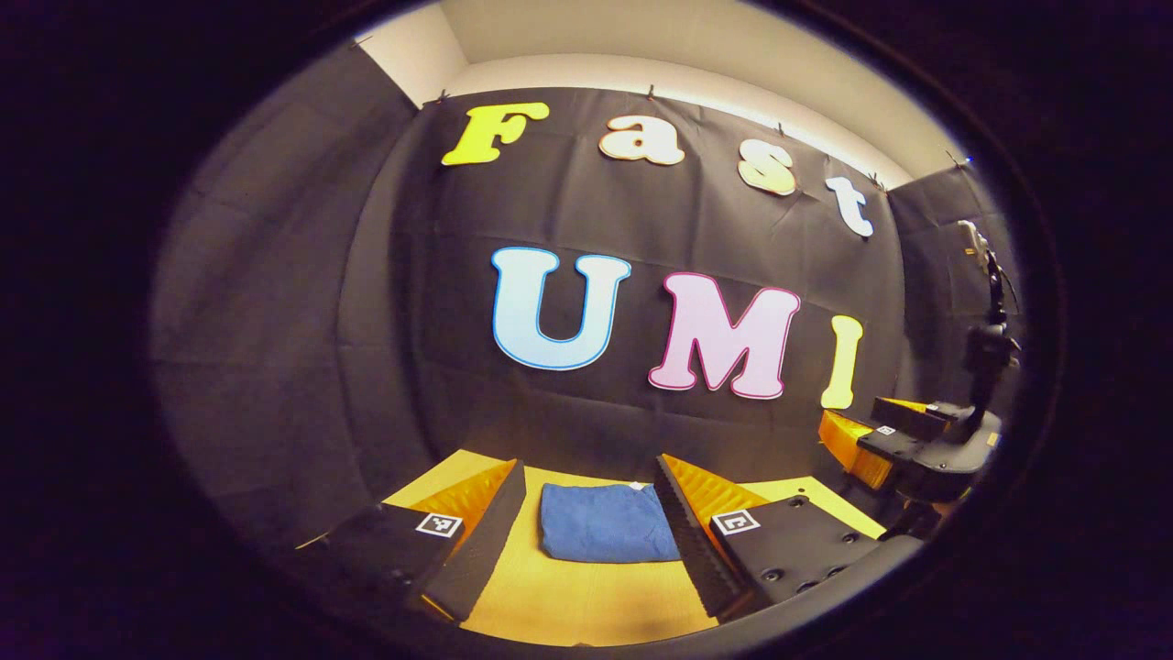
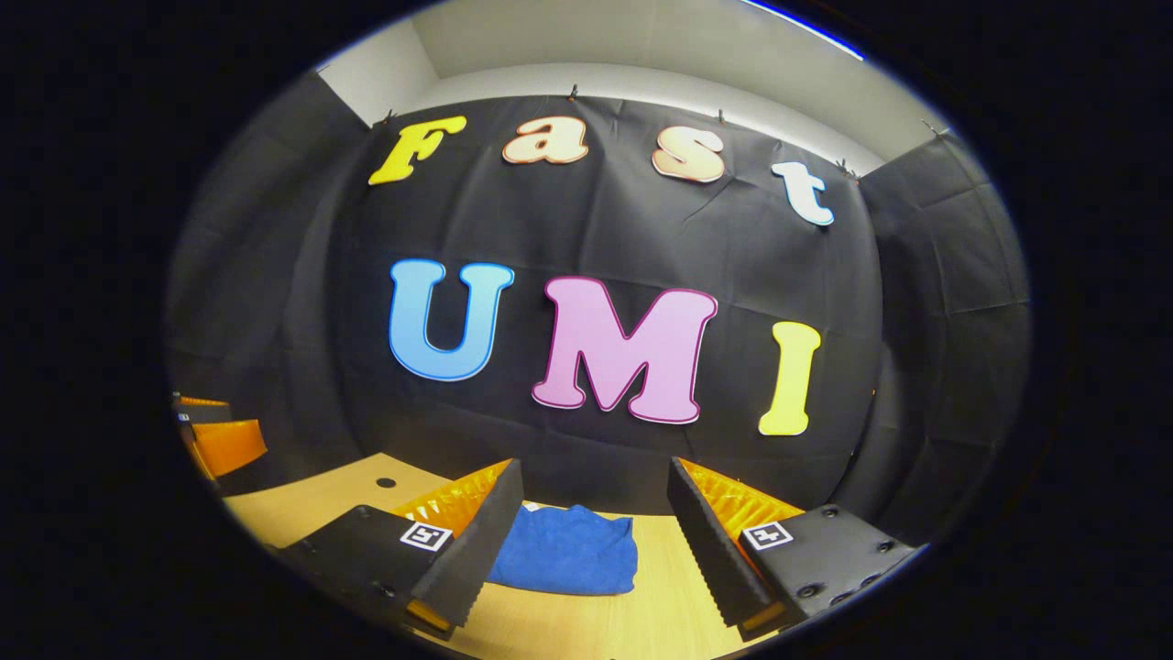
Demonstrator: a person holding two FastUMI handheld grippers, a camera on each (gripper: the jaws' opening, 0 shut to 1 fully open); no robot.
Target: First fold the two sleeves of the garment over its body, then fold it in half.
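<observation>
Your left gripper (image 1: 591, 536) and right gripper (image 2: 586, 541) gape wide, holding nothing. The soft blue cloth garment (image 1: 605, 522) lies folded on the yellow table (image 1: 586, 596) at 12 o'clock. Bump it and the fold may flop open.

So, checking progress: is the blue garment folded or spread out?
Folded: the blue garment lies as a compact rectangle on the table, no sleeves sticking out.

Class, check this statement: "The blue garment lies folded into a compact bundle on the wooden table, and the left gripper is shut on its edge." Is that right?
Not quite. The blue garment does lie folded in a compact bundle on the wooden table, but the left gripper is open and holds nothing. The left gripper view shows its fingers spread wide, one to each side of the garment as seen from behind.
</observation>
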